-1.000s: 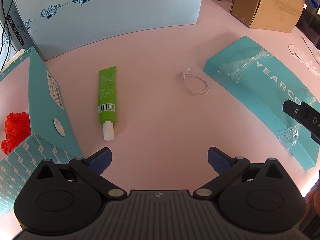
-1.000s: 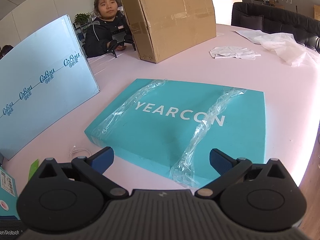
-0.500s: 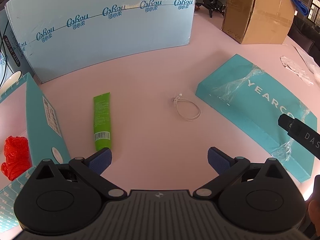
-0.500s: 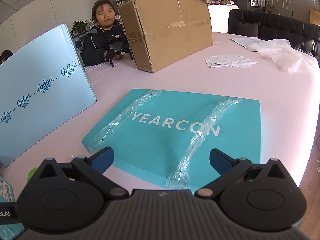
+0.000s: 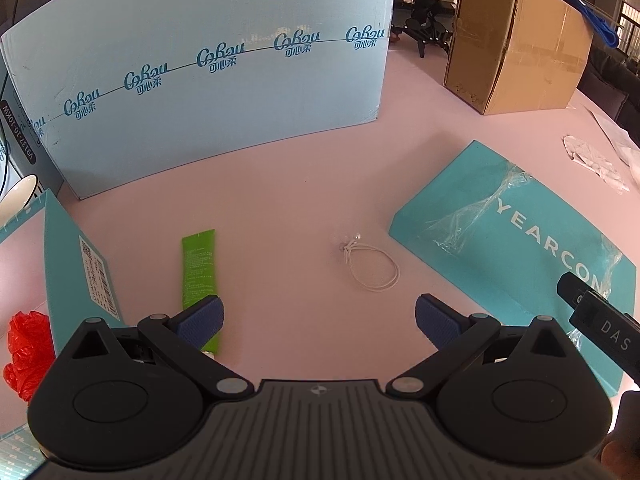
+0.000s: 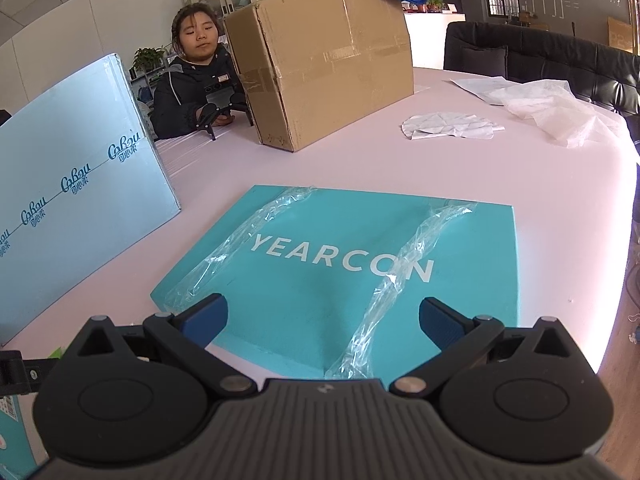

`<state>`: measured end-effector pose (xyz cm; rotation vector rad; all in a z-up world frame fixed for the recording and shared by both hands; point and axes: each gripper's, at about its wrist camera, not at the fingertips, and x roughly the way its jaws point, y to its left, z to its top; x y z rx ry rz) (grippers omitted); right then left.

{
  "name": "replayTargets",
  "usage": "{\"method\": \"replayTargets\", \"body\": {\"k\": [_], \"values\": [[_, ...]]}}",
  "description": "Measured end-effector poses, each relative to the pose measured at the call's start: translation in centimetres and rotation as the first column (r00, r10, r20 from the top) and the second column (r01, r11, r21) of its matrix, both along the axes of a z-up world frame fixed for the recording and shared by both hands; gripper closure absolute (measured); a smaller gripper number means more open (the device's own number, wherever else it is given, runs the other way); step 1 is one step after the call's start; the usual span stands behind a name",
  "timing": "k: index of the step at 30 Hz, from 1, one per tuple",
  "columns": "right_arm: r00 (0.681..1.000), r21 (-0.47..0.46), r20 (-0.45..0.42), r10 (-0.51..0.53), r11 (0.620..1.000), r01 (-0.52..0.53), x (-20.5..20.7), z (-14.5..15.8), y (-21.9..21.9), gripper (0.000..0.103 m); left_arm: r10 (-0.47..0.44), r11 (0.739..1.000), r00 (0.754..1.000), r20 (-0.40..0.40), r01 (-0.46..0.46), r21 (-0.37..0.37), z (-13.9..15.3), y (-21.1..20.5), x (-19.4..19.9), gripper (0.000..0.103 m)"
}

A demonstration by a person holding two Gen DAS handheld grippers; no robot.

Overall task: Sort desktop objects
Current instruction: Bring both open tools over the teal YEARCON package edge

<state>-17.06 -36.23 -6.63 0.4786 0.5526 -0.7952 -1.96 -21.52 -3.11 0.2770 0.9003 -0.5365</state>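
In the left wrist view a green tube lies on the pink table, its cap end hidden behind my left finger. A white elastic loop lies mid-table. My left gripper is open and empty above the table, near both. A flat teal YEARCON box lies at the right; it also shows in the right wrist view. My right gripper is open and empty, held over the near edge of that box. Part of the right gripper's body shows in the left wrist view.
A tall light-blue carton stands at the back. A brown cardboard box stands behind the teal box. An open teal box and a red plastic bag are at the left. White wrappers lie far right. A person sits opposite.
Both grippers have drawn back and tilted up, so the tube, loop and teal box sit lower and nearer in view. Both stay open and empty.
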Motion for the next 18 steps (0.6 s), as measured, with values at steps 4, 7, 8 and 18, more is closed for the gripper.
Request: {"method": "replayTargets", "body": {"k": [4,7,8,18], "values": [[1.0,-0.01,-0.009,-0.012,1.0,0.012,0.2,-0.1,-0.1,0.0,-0.016,1.0,1.0,0.017,0.017,-0.009,0.2,-0.5,0.2,0.001],[1.0,-0.025,-0.011,-0.014,1.0,0.013,0.2,-0.1,-0.1,0.0,-0.054,0.998,0.998,0.032,0.054,-0.011,0.3,-0.8,0.3,0.001],[1.0,-0.026,-0.01,-0.011,1.0,0.011,0.2,-0.1,-0.1,0.0,-0.071,0.997,0.997,0.034,0.072,-0.011,0.4,-1.0,0.3,0.001],[0.999,-0.01,0.008,-0.042,0.999,0.042,-0.5,0.2,-1.2,0.0,-0.205,0.978,0.977,0.062,0.207,-0.038,1.8,-3.7,-0.1,0.001]]}}
